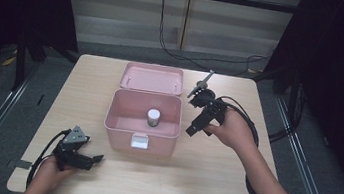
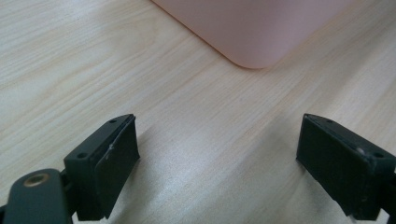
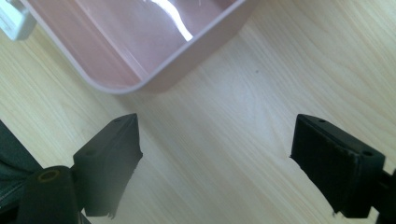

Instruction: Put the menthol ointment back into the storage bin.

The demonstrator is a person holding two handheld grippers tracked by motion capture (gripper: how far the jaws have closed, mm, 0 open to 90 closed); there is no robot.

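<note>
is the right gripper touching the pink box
Apart. In the right gripper view, bare table lies between the open right gripper and the pink box.

Both forearms are bare, each hand gripping a black gripper, left (image 1: 82, 160) and right (image 1: 200, 123), with blocky screw-holed jaws, a thick black trailing cable and a grey three-cornered top plate.

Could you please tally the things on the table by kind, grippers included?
Pink box, lid open: 1
Small jar with a white cap, inside the box: 1
Grippers: 2, left gripper and right gripper
Total: 4
</note>
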